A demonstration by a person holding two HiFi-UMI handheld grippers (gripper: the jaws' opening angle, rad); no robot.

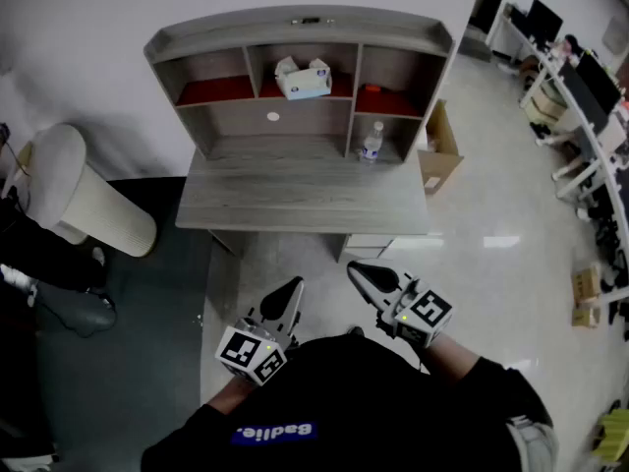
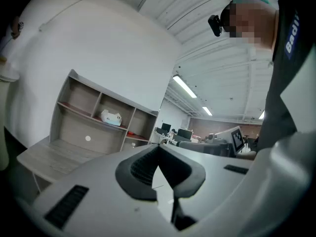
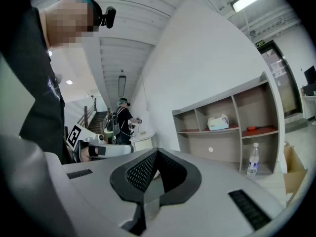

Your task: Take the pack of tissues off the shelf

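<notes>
The left tool and right tool each have their jaws pressed together on nothing, low by the person's body. The white-and-blue pack of tissues sits in the grey wooden shelf's top middle compartment, well apart from both.

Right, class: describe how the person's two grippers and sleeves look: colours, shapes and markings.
Both the left gripper and the right gripper have light grey bodies ending in pointed fingers lined with black ribbed pads. Each carries a white cube printed with black square markers. The sleeves are black, part of a black top with blue-and-white lettering.
</notes>
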